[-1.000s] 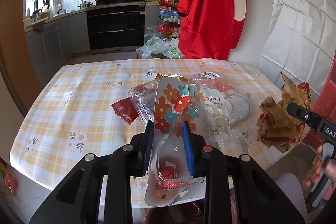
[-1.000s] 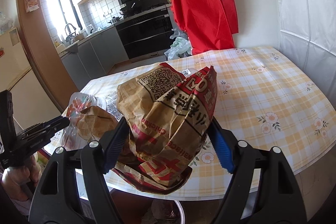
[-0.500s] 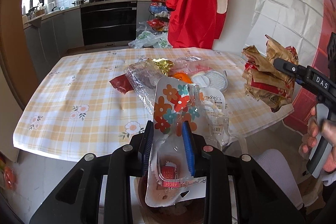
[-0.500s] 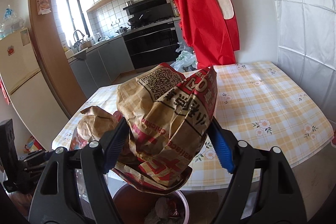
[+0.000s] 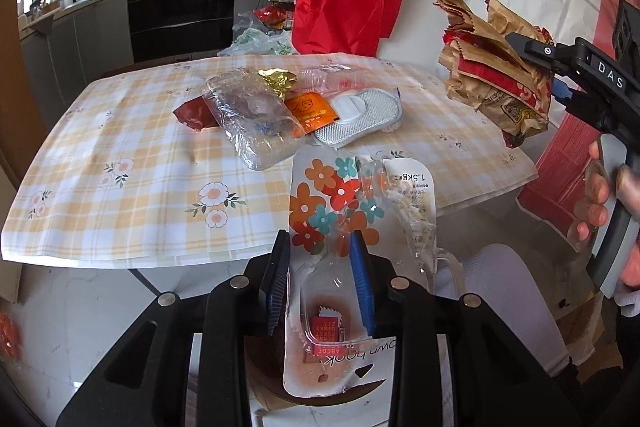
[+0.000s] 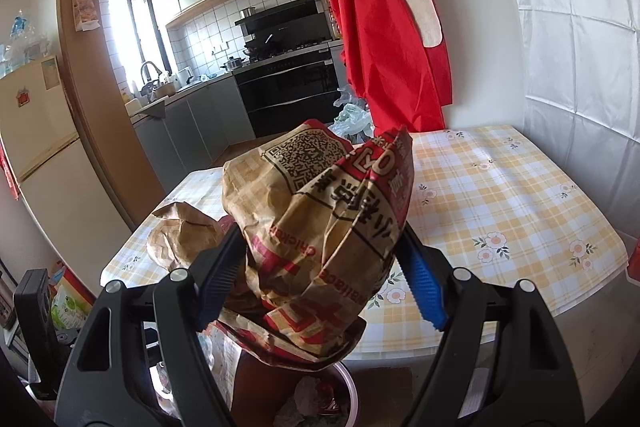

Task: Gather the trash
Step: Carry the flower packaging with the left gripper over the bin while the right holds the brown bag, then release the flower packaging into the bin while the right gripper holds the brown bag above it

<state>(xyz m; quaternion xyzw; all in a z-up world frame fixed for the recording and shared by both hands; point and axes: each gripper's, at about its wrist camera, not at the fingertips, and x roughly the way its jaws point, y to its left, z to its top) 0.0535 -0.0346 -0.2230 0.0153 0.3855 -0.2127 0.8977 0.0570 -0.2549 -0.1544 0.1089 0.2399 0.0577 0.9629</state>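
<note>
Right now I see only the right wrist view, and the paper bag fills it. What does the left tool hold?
Observer: The left tool is shut on a clear plastic package printed with flowers.
Operator: Does trash lie on the table?
Observer: Yes, a pile lies on the table: a clear plastic bag, an orange packet, a gold foil wrapper.
Operator: Anything else there?
Observer: A dark red packet lies at the bag's left side.
</note>
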